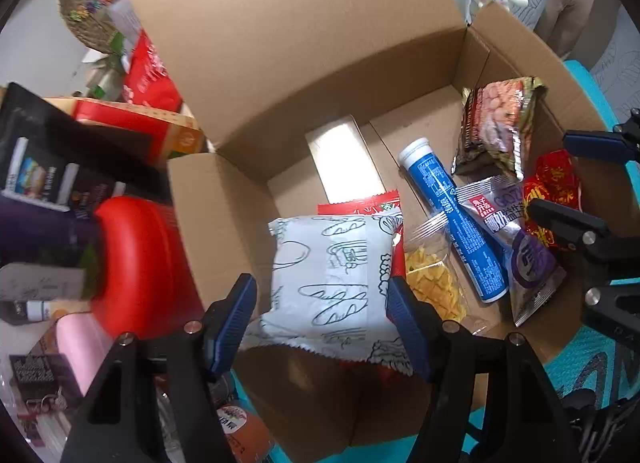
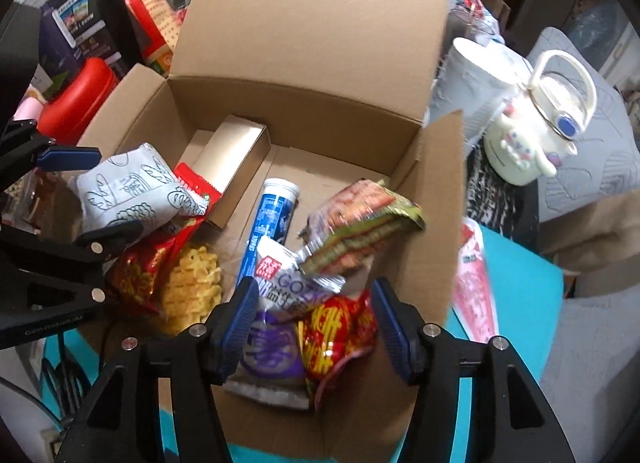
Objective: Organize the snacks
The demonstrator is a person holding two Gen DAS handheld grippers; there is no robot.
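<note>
An open cardboard box (image 1: 304,75) (image 2: 304,111) holds several snacks. My left gripper (image 1: 322,321) is wide open over the box's near left part, with a white bread packet (image 1: 328,279) (image 2: 132,187) lying loose between its fingers on a red packet (image 1: 360,205). My right gripper (image 2: 312,323) is open above a red-and-yellow snack packet (image 2: 336,335) (image 1: 554,187) and a purple-and-silver packet (image 2: 272,347) (image 1: 516,239). A blue tube (image 1: 452,219) (image 2: 272,215), a yellow crisps bag (image 1: 434,287) (image 2: 192,283) and a brown nut packet (image 1: 498,127) (image 2: 360,219) lie in the box.
A small brown carton (image 1: 344,159) (image 2: 236,167) lies at the box's back. Left of the box stand a red container (image 1: 140,263), black and red packages (image 1: 52,159). Right of it are a white mug-shaped bottle (image 2: 536,135) and a teal mat (image 2: 520,287).
</note>
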